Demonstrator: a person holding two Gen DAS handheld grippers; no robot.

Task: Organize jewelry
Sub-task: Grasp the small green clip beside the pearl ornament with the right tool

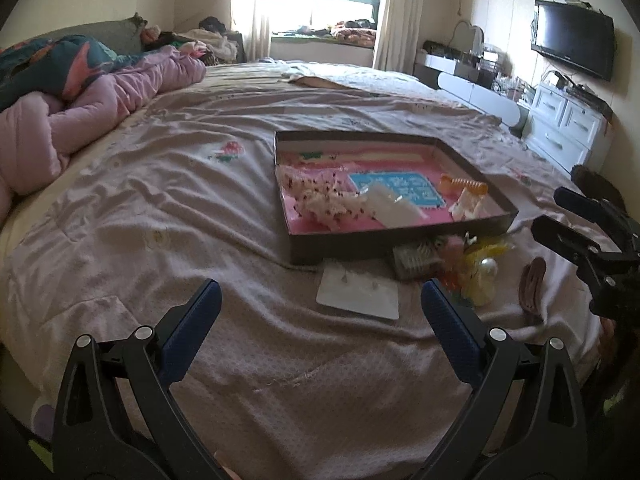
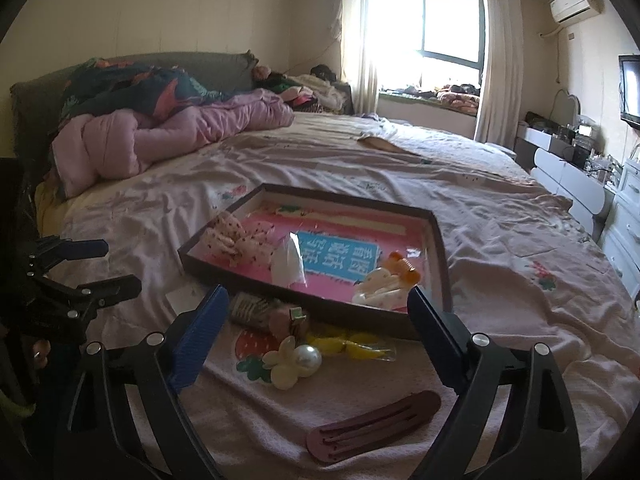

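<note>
One tray [image 2: 439, 256], dark-rimmed with a pink lining, sits on the bedsheet [image 1: 160, 208].

Inside the tray, four things:
- one dotted fabric bow [image 2: 236, 242] at the near-left corner
- one clear packet [image 2: 289, 266] beside the bow
- one orange claw clip [image 2: 405, 267]
- one cream clip [image 2: 380, 290] touching the orange one, near the front wall

Outside, just in front of the tray's front wall:
- one white earring card [image 1: 358, 291]
- one checked clip [image 2: 252, 309]
- one pearl flower clip [image 2: 294, 360]
- one yellow piece in clear wrap [image 2: 352, 346]
- one long maroon clip [image 2: 374, 426], nearest the camera

Left gripper [image 1: 320, 304]: jaws spread, nothing between them, hovering in front of the tray over the card. Right gripper [image 2: 316, 312]: jaws spread, empty, above the loose pile.
</note>
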